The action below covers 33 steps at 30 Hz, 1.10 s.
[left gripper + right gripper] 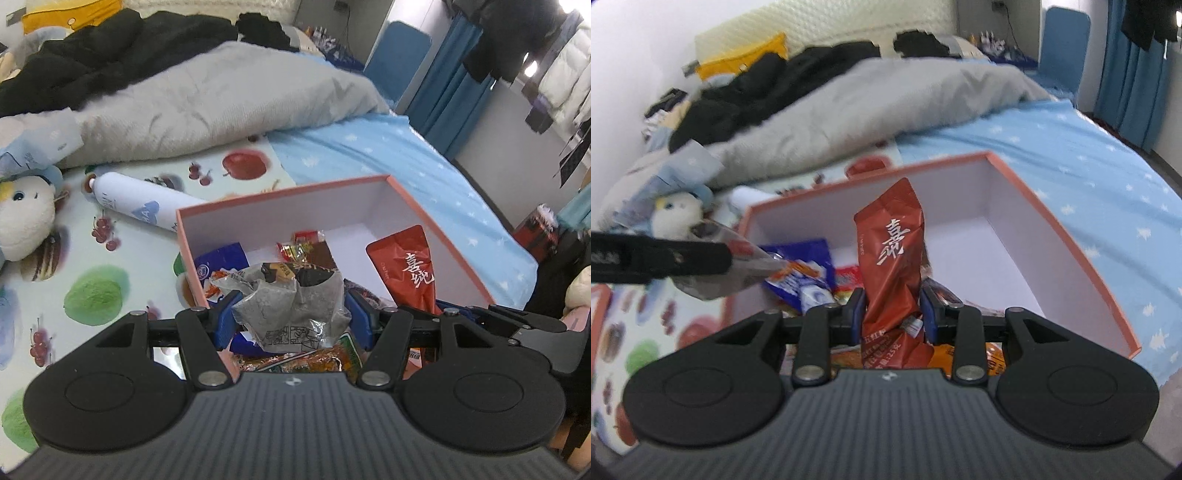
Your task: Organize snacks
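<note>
Snacks: loose packets lie in the pink box point(424, 218) on the bed point(388, 162)
Left hand-held gripper point(291, 314): clamped on a crumpled grey packet point(291, 302) — above the box's near edge
Right hand-held gripper point(893, 314): pinching a red pouch point(892, 251) — upright over the box

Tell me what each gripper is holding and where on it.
Left gripper: a grey crumpled snack packet, pinched across its middle. Right gripper: a red snack pouch, clamped near its lower end, standing upright above the pink box.
</note>
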Motion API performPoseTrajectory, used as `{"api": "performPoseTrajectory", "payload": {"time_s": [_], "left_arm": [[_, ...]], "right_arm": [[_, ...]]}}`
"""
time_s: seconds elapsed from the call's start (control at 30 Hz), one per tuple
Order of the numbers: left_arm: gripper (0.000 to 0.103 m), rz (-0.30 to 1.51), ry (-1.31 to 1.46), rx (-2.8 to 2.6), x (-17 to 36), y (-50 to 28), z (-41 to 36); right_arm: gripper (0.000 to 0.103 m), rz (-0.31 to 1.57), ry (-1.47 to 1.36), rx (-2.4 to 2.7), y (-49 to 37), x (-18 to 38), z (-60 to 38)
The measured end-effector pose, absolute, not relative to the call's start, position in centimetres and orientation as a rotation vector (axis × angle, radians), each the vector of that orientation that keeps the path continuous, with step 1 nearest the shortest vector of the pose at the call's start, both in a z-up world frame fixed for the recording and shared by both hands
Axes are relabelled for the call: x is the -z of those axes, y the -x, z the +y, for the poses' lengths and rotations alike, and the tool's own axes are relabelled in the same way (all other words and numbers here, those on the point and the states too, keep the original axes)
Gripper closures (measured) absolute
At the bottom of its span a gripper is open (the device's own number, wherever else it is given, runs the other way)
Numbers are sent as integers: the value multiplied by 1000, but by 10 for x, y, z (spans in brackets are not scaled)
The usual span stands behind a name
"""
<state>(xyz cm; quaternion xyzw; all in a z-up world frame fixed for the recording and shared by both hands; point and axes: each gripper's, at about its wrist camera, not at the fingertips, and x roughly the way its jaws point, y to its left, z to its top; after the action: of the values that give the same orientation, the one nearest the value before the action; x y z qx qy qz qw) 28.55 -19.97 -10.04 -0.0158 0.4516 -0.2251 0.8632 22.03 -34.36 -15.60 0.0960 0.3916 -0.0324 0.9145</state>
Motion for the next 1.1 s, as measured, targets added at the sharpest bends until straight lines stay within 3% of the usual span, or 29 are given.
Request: {"api": "performPoseTrajectory", "payload": {"time_s": [0.13, 0.2, 0.27, 0.3, 0.47, 0.53, 1.1], "left_arm": [[36, 961, 27, 472, 104, -294, -205], [30, 965, 11, 467, 104, -296, -207], [16, 949, 14, 464, 99, -296, -207], [16, 938, 20, 465, 95, -296, -206], [16, 901, 21, 467, 71, -291, -201], [16, 881, 28, 471, 59, -285, -198], [16, 706, 68, 477, -17, -195, -155]], "right_arm": [[67, 823, -222, 64, -222, 164, -353], [66, 829, -231, 63, -223, 165, -356], [53, 826, -249, 54, -223, 164, -360], [44, 818, -258, 49, -221, 162, -362], [40, 786, -255, 38, -215, 147, -364], [32, 756, -265, 49, -209, 135, -365], [32, 525, -255, 58, -124, 38, -342]]}}
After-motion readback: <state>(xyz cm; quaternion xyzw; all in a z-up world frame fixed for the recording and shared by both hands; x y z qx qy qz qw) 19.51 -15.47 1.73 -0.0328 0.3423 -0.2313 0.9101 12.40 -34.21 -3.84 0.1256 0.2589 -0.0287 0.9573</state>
